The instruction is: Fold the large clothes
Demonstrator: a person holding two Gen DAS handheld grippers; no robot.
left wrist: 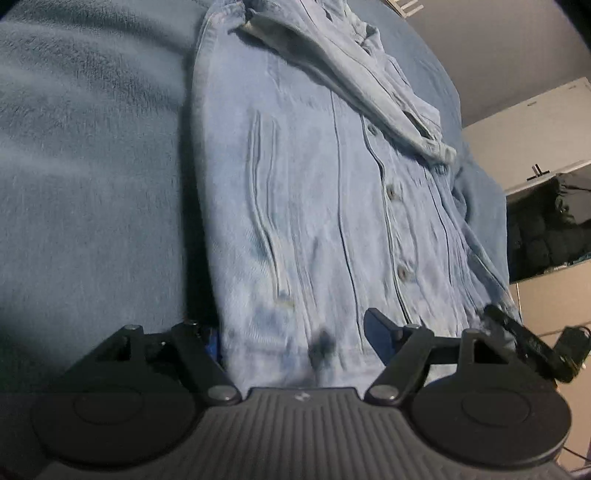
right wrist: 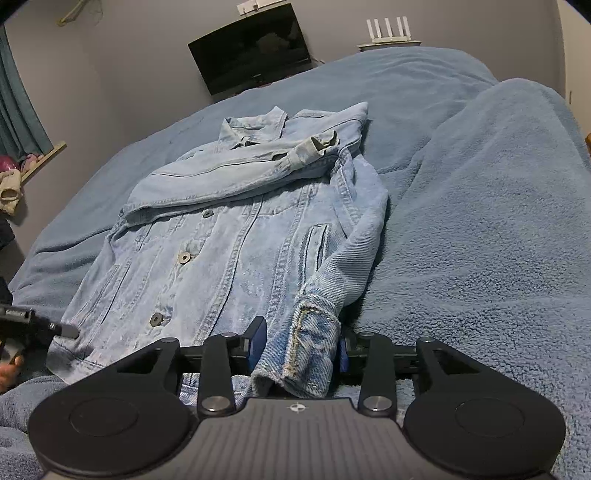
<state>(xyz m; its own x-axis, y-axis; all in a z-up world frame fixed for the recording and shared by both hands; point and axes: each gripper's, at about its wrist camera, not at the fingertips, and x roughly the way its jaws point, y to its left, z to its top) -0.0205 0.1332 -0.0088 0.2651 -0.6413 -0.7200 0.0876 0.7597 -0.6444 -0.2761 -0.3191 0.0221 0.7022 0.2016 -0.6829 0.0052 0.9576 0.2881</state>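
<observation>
Surface: blue fleece blanket [right wrist: 480, 229] covers the whole bed under both our grippers; we see its nap to either side of the garment.
Left gripper [left wrist: 295, 332]: our jaws stand spread over the jacket's bottom hem, one finger off the cloth's left edge and the other on top of the denim; the pads do not press on the fabric between them.
Right gripper [right wrist: 301, 349]: our jaws stand apart with the sleeve cuff [right wrist: 306, 350] between the blue pads; the cuff fills most of the gap, yet we cannot tell whether the pads squeeze it.
Denim jacket [right wrist: 229, 240]: it lies front-up and buttoned on the blanket, directly ahead of both grippers, its hem nearest to us and its collar farthest.
Near sleeve: it runs from the cuff at our right gripper up along the jacket's right edge.
Buttons [right wrist: 183, 257]: a column of metal buttons goes away from us up the placket.
Far sleeve [right wrist: 236, 173]: it is folded across the chest, well ahead of us, its cuff resting near the right shoulder.
Other tool: in the right wrist view our left gripper's tip shows at the far left, just beside the hem's corner.
Background: dark screen [right wrist: 251, 55] on the wall beyond the bed, a white router [right wrist: 388, 31] to its right, and a curtain [right wrist: 18, 110] at the far left.
</observation>
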